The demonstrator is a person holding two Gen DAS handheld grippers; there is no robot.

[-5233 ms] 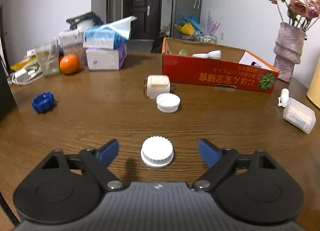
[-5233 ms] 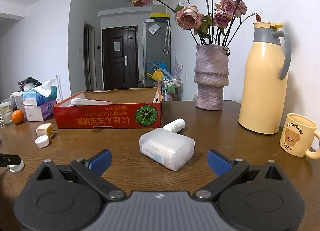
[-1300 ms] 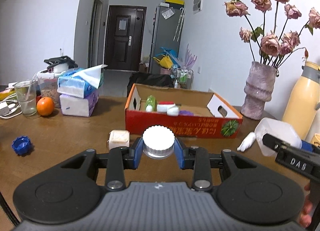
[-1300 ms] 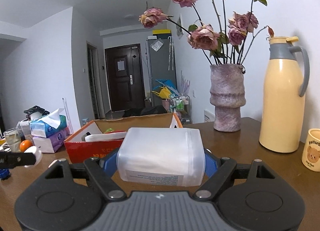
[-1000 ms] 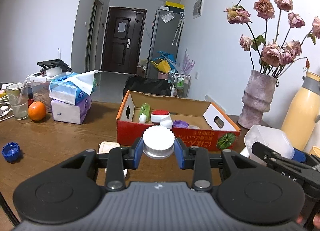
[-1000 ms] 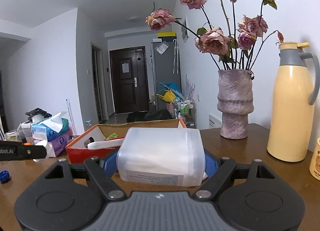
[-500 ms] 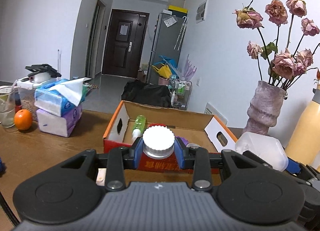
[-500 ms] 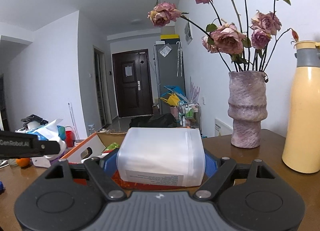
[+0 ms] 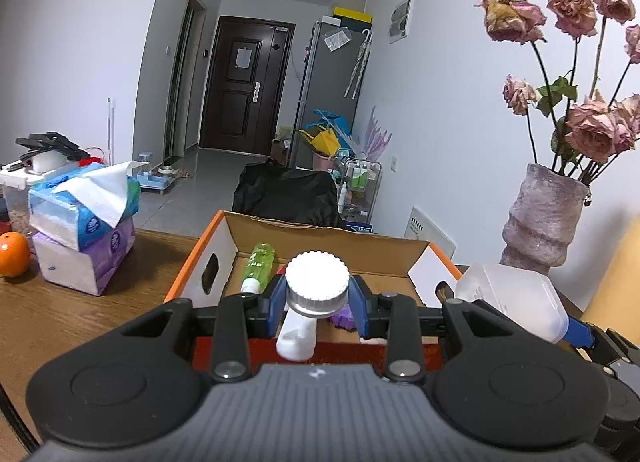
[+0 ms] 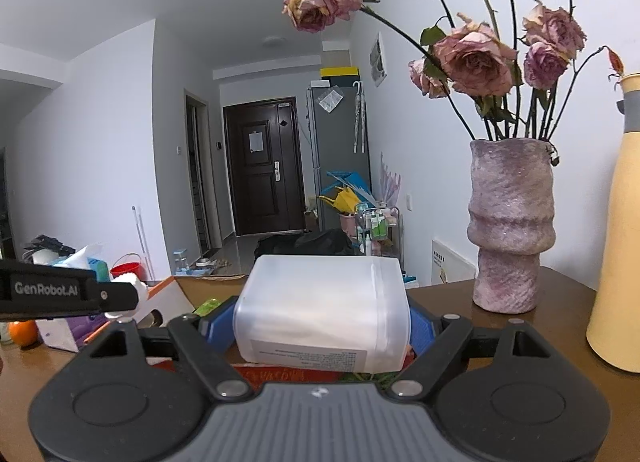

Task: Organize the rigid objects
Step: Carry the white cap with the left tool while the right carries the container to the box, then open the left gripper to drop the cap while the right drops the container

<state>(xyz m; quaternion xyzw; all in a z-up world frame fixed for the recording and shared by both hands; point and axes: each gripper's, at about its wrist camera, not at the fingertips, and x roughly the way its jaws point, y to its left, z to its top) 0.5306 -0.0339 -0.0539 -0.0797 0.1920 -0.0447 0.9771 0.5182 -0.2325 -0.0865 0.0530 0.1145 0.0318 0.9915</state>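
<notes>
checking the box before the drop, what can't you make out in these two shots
- Cardboard box floor, left wrist view: near part hidden behind the left gripper and its white cap.
- Same box, right wrist view: almost wholly hidden behind the translucent container in the right gripper.
- Container label print: too small to read.
- Yellow thermos: cut off by the right edge.

both wrist views face forward | low, close | share box (image 9: 316,232)
</notes>
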